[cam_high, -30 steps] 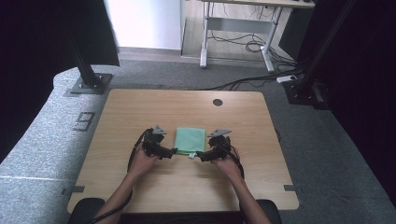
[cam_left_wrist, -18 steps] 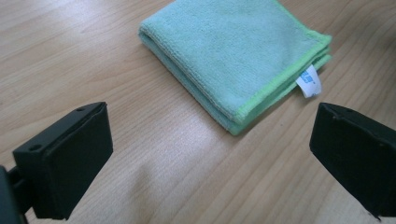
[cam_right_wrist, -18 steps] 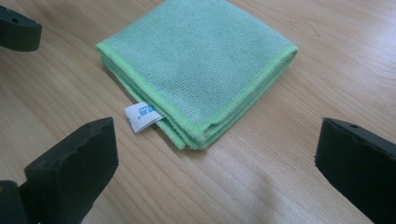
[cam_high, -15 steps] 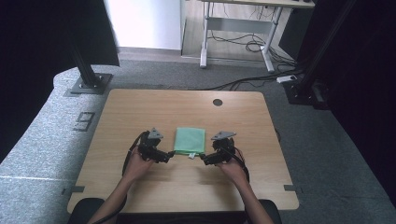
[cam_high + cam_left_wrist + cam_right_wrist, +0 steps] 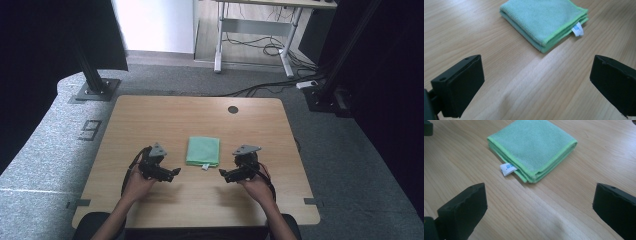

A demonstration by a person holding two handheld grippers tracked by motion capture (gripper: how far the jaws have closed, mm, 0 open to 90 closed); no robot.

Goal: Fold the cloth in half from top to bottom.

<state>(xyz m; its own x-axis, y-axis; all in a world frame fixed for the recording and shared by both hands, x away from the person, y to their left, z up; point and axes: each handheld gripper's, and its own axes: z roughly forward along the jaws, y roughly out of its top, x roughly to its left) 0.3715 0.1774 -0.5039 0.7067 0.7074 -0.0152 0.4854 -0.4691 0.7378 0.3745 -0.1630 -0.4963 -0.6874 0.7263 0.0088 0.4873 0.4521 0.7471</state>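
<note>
Currently between steps, judging by the layout: folding looks done, nothing in hand. Nearest the table's front edge, left gripper (image 5: 172, 173) and right gripper (image 5: 223, 175) held low over the wooden table (image 5: 150, 120), tips facing inward toward each other. Both with jaws spread wide, bare wood between them in each gripper view, gripping nothing. Just past them and between, folded green microfiber cloth (image 5: 203, 150) lying flat in a neat rectangle, several layers stacked at the edge, small white care tag (image 5: 204, 167) sticking out at the near side. Apart from both grippers, no contact. Beyond that, round cable hole (image 5: 233, 109) near the far edge. Next move probably either hands-off, or a closing approach to the tagged near edge for a pickup; needs low jaws to catch all layers.
</note>
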